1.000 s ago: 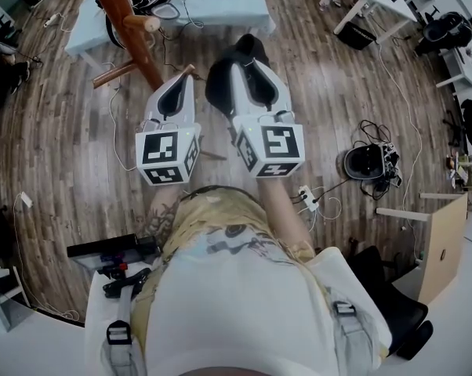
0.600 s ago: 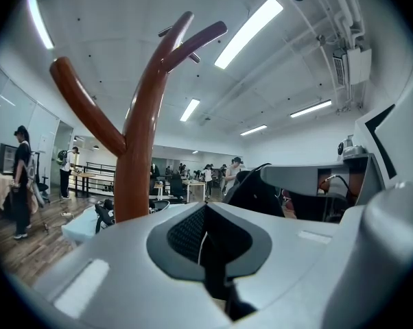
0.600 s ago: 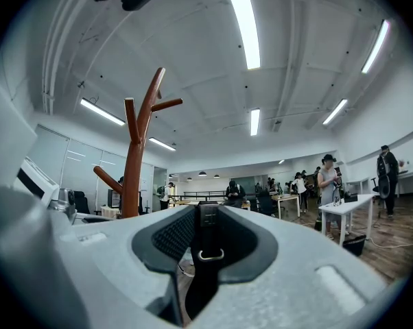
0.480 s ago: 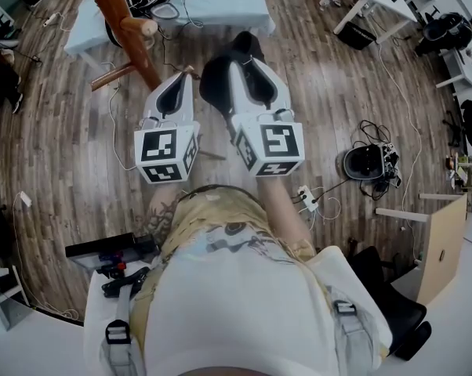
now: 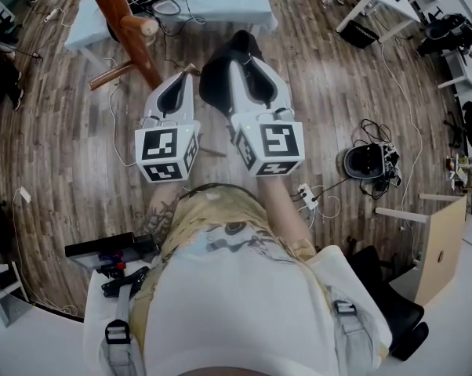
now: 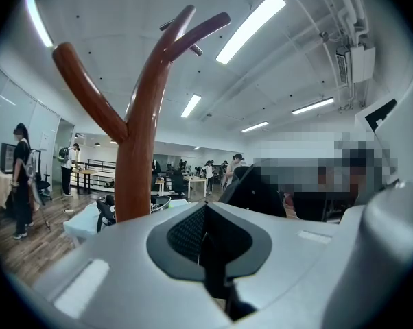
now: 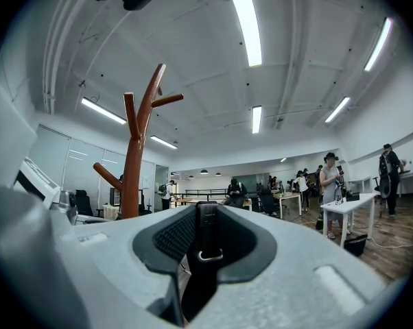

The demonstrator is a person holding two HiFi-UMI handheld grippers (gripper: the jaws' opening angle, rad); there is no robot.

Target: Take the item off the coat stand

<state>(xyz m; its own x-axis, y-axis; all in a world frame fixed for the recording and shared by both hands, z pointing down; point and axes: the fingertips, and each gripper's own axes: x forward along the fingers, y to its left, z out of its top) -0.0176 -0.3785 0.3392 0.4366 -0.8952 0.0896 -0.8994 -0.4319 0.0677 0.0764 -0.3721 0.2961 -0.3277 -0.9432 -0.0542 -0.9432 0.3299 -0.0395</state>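
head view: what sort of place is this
Probably an open-plan office or lab workspace: a pale blue table, a black office chair and loose cables on a wood-plank floor.

A pale blue table (image 5: 220, 2) stands ahead of you. To your right, a power strip (image 5: 306, 197) lies on the wooden floor (image 5: 56, 147).
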